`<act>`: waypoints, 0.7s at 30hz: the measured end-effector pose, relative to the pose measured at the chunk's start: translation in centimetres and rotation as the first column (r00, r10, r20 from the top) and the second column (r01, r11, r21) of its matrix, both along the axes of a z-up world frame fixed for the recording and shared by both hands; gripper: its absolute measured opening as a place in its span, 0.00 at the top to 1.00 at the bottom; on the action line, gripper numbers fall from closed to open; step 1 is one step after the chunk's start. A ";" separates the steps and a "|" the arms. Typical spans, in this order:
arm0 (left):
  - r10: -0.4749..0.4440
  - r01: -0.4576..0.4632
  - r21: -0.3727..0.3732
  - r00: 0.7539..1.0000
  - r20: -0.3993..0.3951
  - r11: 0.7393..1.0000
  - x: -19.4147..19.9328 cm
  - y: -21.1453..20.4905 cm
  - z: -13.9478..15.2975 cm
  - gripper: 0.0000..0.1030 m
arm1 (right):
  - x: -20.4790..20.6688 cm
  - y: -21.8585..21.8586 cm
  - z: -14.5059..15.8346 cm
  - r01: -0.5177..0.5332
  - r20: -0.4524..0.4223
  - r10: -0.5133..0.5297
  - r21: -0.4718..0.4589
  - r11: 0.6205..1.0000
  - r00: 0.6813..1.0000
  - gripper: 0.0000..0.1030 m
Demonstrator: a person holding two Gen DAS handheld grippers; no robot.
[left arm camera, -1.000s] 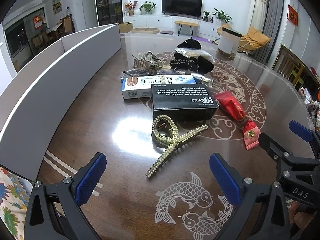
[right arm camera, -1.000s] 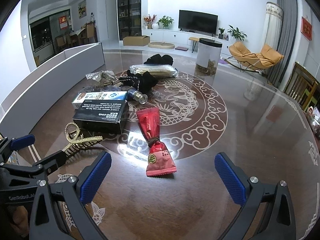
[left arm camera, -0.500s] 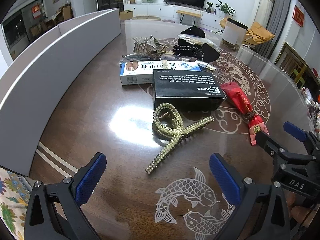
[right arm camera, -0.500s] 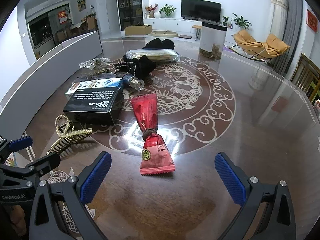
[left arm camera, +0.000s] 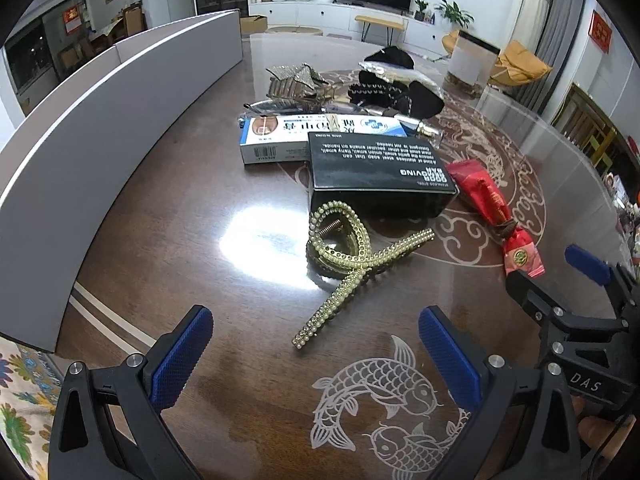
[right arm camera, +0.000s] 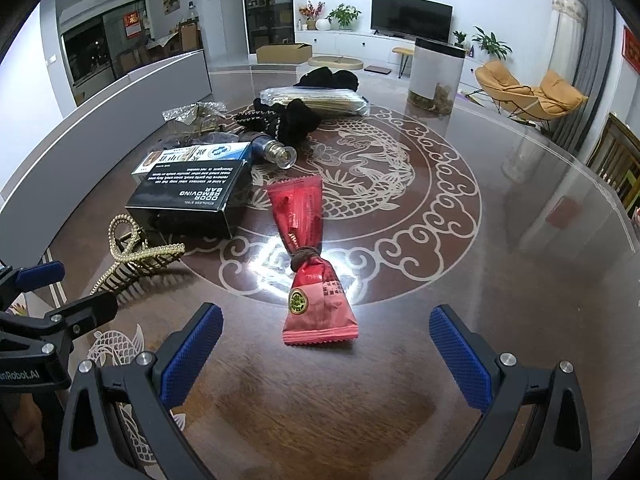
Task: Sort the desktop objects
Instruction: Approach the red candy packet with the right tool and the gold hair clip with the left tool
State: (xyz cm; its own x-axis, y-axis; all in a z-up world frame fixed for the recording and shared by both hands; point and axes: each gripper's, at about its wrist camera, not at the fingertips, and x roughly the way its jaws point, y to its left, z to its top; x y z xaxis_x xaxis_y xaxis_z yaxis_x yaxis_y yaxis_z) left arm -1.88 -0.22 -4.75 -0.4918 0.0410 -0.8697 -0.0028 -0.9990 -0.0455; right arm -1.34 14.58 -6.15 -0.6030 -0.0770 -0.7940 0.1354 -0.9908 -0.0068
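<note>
A gold beaded hair claw [left arm camera: 352, 256] [right arm camera: 136, 258] lies on the dark wooden table [left arm camera: 168, 248], just ahead of my open left gripper [left arm camera: 316, 348]. Behind it sit a black box [left arm camera: 376, 168] [right arm camera: 192, 200] and a white-and-blue box [left arm camera: 304, 136] [right arm camera: 196, 154]. A red snack packet [right arm camera: 310, 256] [left arm camera: 496, 216] lies straight ahead of my open right gripper [right arm camera: 326, 344], with nothing between the fingers. Farther back are a small glass bottle [right arm camera: 276, 152], black cloth [right arm camera: 288, 120] and a silver crumpled piece [left arm camera: 296, 80].
A grey partition wall [left arm camera: 100, 120] curves along the table's left side. A clear packet of sticks [right arm camera: 316, 100] and a white canister [right arm camera: 436, 76] stand at the back. The right gripper's body [left arm camera: 580, 320] shows at the right of the left wrist view.
Both grippers have moved forward and lower toward the table; the hair claw and the red packet appear nearer. Nothing on the table has shifted, and both stay open.
</note>
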 end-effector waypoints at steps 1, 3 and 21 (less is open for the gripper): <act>-0.004 0.004 -0.005 1.000 0.005 1.000 -0.1 0.1 -0.1 0.00 | -0.2 -0.1 -0.1 -0.007 0.000 0.007 0.004 1.000 1.000 0.00; -0.010 0.010 -0.013 1.000 0.018 1.000 -0.4 0.3 -0.4 0.00 | -0.5 -0.4 -0.4 -0.019 0.003 0.019 0.016 1.000 1.000 0.00; -0.011 0.013 -0.045 0.999 0.051 0.999 -2.9 1.4 -2.5 0.00 | -4.9 0.2 -2.8 -0.057 0.068 0.056 0.010 0.998 0.996 0.00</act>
State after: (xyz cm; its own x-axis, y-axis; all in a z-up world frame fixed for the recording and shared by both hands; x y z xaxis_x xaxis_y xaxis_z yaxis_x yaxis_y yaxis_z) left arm -4.83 1.15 -7.25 -0.4466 0.0064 -0.8947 -0.0137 -0.9999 -0.0003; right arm -6.21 14.78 -8.94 -0.5425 -0.0993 -0.8342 0.1913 -0.9815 -0.0076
